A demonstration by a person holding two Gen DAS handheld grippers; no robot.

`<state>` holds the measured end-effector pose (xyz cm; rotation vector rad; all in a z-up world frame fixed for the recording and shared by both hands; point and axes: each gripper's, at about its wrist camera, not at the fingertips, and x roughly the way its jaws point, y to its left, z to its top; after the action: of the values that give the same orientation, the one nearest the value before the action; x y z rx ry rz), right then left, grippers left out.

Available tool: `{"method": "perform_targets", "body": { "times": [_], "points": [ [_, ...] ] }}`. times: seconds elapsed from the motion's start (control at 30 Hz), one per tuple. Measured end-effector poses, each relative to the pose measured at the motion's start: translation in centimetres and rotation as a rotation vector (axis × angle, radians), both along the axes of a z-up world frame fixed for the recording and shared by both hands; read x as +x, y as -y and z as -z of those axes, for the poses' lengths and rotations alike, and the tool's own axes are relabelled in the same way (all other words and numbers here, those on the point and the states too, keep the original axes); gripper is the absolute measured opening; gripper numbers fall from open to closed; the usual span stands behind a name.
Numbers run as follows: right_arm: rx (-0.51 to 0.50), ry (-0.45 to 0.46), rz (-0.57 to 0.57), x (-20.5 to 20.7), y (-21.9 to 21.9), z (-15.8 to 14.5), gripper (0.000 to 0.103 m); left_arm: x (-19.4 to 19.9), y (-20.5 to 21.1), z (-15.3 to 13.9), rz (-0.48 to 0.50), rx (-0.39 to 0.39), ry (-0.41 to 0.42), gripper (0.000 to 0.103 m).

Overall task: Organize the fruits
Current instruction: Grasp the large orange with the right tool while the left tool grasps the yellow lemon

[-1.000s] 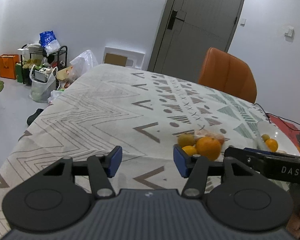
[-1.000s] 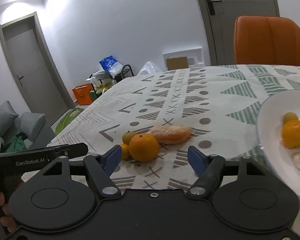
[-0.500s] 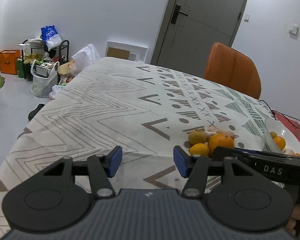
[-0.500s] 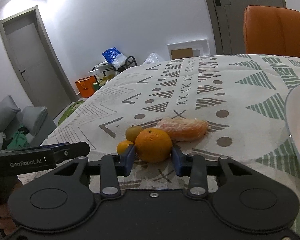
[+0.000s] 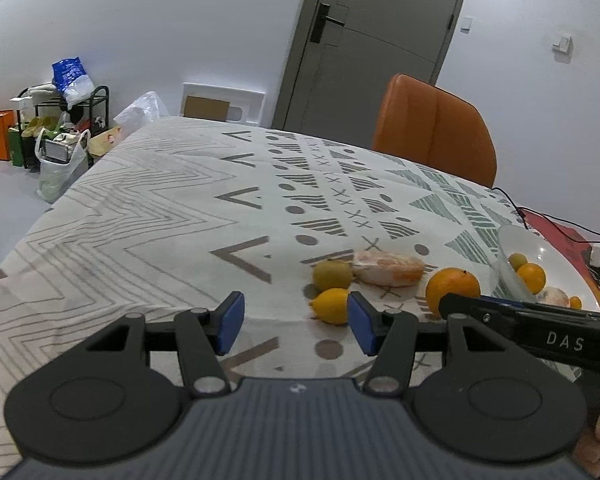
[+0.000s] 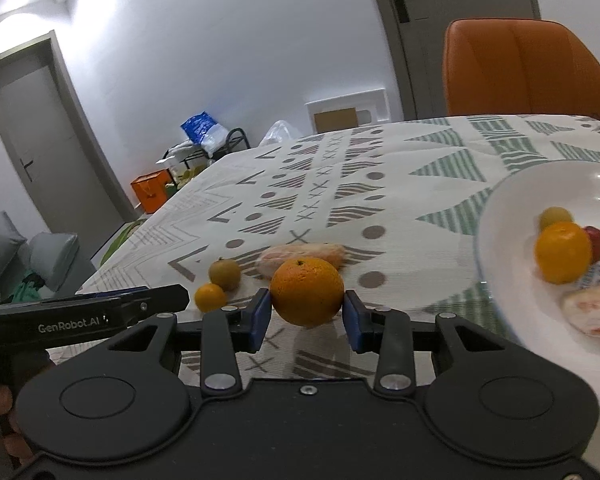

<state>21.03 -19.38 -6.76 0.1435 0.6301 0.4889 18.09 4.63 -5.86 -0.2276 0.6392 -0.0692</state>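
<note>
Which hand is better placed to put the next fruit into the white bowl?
The right. Its gripper is shut on the big orange, beside the white bowl. The left gripper is open, holding nothing.

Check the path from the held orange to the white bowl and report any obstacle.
Nothing visible blocks it. The orange sits in the right hand-held gripper; only bare tablecloth lies before the white bowl.

Four fruits [image 6: 307, 297] on the cloth, one white bowl [image 6: 500, 216], one chair [image 6: 524, 68]
</note>
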Motion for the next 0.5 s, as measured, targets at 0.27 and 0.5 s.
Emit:
{"method": "perform_targets", "body": {
  "times": [0.27, 0.5],
  "points": [
    [-0.002, 0.019, 0.021, -0.6, 1.4, -0.6, 0.037, 1.0, 1.6, 0.5, 0.02, 0.0, -0.003, 0.055],
    [0.001, 0.036, 0.062, -1.4, 3.1, -1.1, 0.037, 1.7, 2.4, 1.2, 0.02, -0.013, -0.015, 0.027]
  ]
}}
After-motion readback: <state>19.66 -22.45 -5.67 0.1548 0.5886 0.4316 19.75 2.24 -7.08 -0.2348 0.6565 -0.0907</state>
